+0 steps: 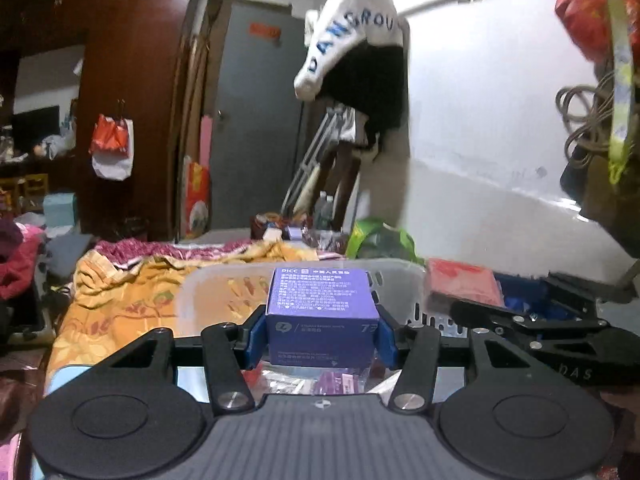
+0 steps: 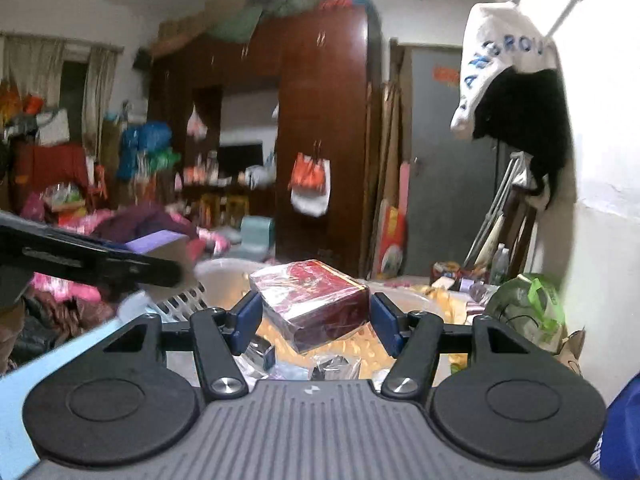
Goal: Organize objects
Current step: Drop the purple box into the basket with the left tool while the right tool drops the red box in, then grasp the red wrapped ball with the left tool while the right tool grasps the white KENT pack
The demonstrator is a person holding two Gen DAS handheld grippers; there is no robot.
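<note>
My left gripper is shut on a purple box with white print, its blue pads pressing on both sides, and holds it upright in the air. My right gripper is shut on a dark red box wrapped in clear film, which hangs tilted between the pads. Behind both boxes stands a translucent white plastic basket with slotted walls. In the left wrist view the red box shows at the right. The purple box shows at the left of the right wrist view.
An orange patterned bedspread lies under and behind the basket. A green plastic bag sits by the white wall. Small packets in clear bags lie below the grippers. Clothes hang overhead; a dark wardrobe stands behind.
</note>
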